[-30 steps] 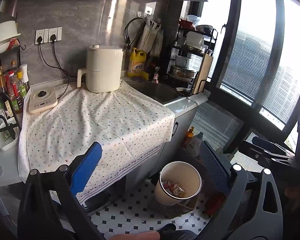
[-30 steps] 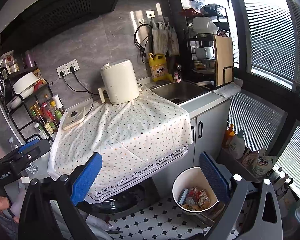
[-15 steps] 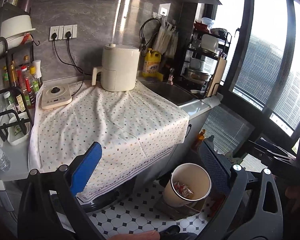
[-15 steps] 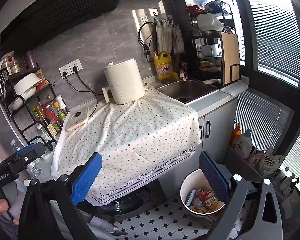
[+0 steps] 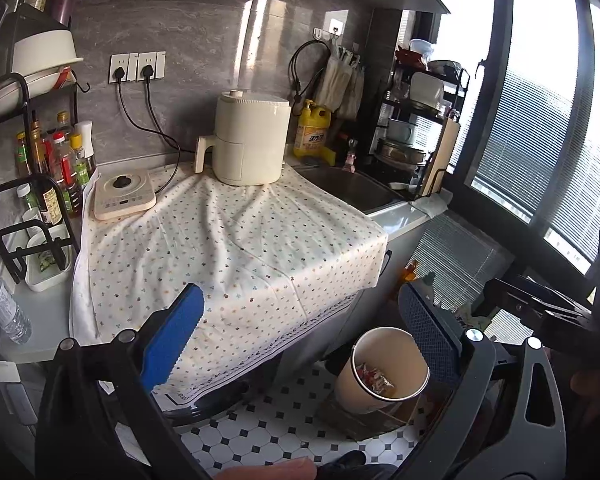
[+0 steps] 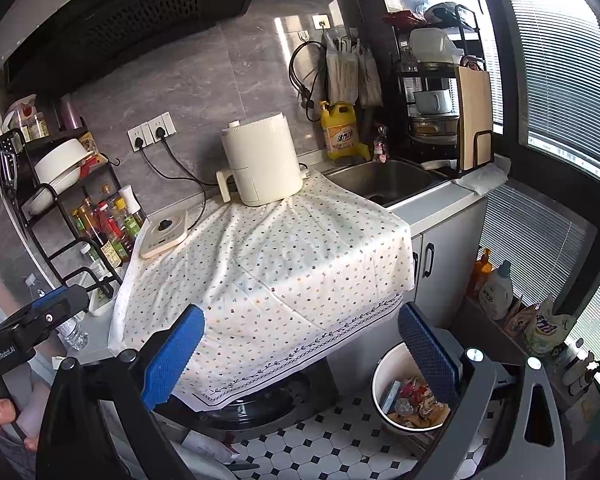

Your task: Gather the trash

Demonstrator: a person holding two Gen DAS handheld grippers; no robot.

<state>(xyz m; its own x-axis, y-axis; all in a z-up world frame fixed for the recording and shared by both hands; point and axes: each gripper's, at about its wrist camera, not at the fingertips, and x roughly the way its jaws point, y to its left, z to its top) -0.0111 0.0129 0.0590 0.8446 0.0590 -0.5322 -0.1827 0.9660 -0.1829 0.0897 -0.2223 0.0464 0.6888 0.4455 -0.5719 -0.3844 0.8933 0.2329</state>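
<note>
Both wrist views look down from above counter height, facing the back wall, left wrist view sits nearer the dotted tablecloth (image 5: 228, 248), both share the cream appliance (image 6: 262, 160), sink (image 6: 384, 180), floor bin (image 5: 380, 372).

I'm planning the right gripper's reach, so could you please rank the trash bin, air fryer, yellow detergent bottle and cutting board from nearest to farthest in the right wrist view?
From the right gripper, open and empty:
1. Trash bin, on the floor just below its right finger.
2. Air fryer, on the dotted cloth, centre back.
3. Yellow detergent bottle, against the wall behind the sink.
The cutting board, far right on the rack, is too close to the bottle to rank.
</note>
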